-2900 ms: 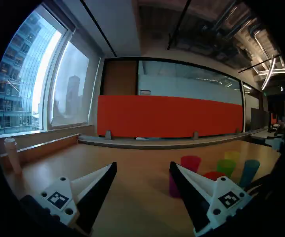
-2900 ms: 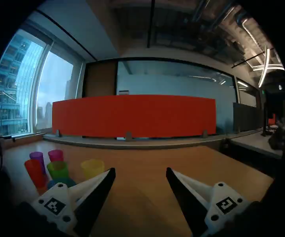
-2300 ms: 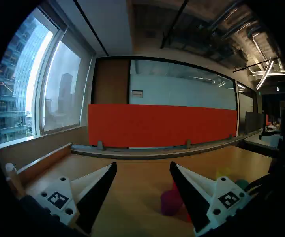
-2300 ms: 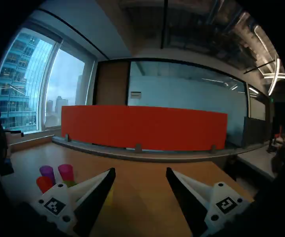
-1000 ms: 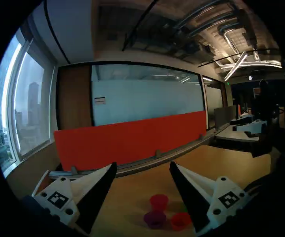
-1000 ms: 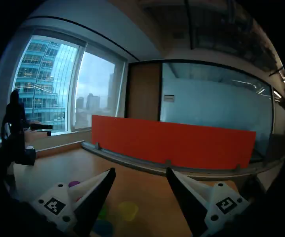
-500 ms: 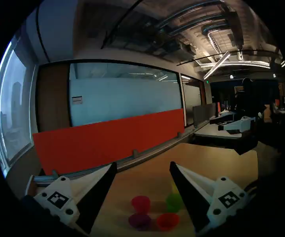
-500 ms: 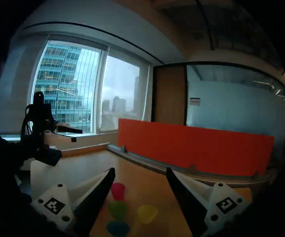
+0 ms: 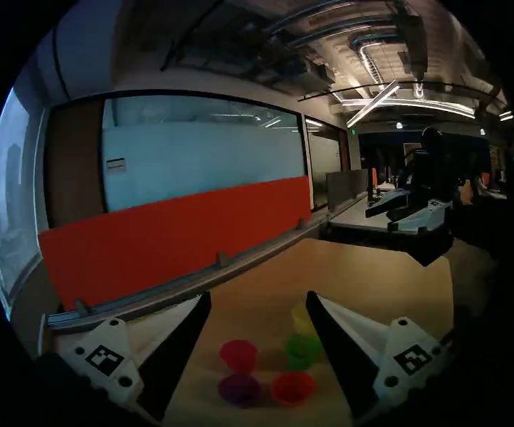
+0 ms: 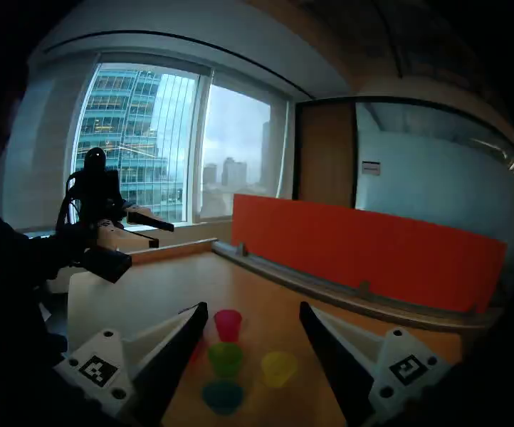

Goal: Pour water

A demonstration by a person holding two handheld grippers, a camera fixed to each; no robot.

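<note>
Several small coloured cups stand clustered on the wooden table. In the left gripper view, a pink cup, purple cup, red cup, green cup and yellow cup sit low between the fingers of my open, empty left gripper. In the right gripper view, the pink cup, green cup, yellow cup and blue cup lie below my open, empty right gripper. Both grippers hover above the cups, facing each other across them.
The right gripper shows far off at the right of the left gripper view; the hand-held left gripper shows at the left of the right gripper view. An orange partition edges the table's far side. Tall windows stand behind.
Both grippers have risen and swung to face inward. The cups now sit between each pair of fingers, and each view now shows the other gripper. Both stay open.
</note>
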